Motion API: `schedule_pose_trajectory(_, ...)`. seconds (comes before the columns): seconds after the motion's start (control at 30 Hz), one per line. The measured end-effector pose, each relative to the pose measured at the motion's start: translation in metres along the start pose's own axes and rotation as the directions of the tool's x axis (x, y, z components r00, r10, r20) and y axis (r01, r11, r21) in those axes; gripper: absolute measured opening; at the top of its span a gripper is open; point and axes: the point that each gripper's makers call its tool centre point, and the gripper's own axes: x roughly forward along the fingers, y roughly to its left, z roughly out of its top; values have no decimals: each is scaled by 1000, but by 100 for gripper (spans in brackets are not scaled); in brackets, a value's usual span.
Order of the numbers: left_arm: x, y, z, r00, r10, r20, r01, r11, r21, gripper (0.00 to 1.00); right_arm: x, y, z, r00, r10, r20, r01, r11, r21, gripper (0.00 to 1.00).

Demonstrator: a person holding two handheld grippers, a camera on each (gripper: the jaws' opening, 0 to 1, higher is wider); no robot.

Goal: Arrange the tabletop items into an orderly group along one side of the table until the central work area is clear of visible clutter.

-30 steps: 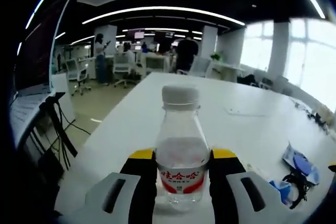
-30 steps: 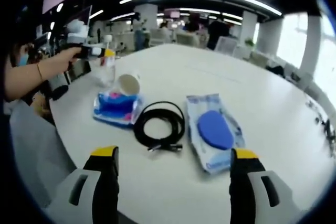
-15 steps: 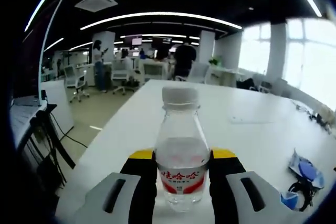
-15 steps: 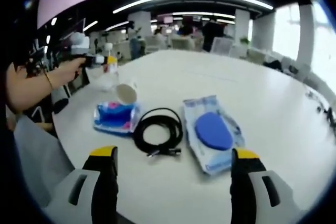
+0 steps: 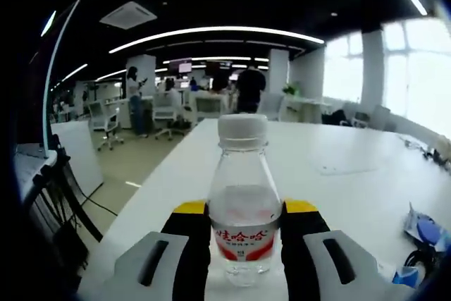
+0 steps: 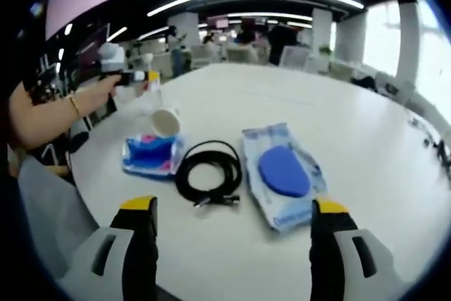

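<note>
While its yellow-tipped jaws press against both sides of the water bottle (image 5: pixel 244 202), the left tool (image 5: pixel 244 234) holds it upright by the red label, near the white counter's (image 5: pixel 338 174) edge. Whether the bottle's base rests on the counter or hangs just above it cannot be told. The right tool (image 6: pixel 230 234) hovers with its jaws spread wide and nothing between them, low over the near edge. Beyond it, toward the middle of the counter, lie a coiled black cable (image 6: pixel 208 180), a wet-wipe pack with a blue lid (image 6: pixel 284 182) just beside it, a blue-and-pink packet (image 6: pixel 151 154) and a white cup (image 6: pixel 164 123) on its side. Judging by this, the task is early: one item is in hand, and four remain to be lined up along the side.
</note>
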Motion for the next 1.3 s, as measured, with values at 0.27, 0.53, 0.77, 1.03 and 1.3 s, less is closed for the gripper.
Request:
schedule_pose_trajectory(0.27, 14, -9, -1, 1000, -13, 22, 12, 1000, 11, 36, 1, -7, -5, 999, -22, -25, 22, 1000, 3, 88)
schedule_pose_trajectory(0.53, 17, -13, -10, 1000, 5, 15, -6, 999, 38, 36, 1, -7, -5, 999, -27, -24, 27, 1000, 4, 88)
schedule_pose_trajectory(0.77, 22, -13, -15, 999, -2, 45, -1, 997, 83, 36, 0, -10, -5, 999, -42, -24, 42, 999, 0, 87)
schedule_pose_trajectory(1.03, 22, -13, -13, 997, 13, 71, -20, 996, 92, 37, 1, -11, -7, 998, -49, -36, 48, 999, -17, 87)
schedule_pose_trajectory(1.3, 21, -17, -25, 1000, 7, 27, -10, 992, 125, 42, 0, -11, -5, 999, -49, -23, 49, 999, -10, 87)
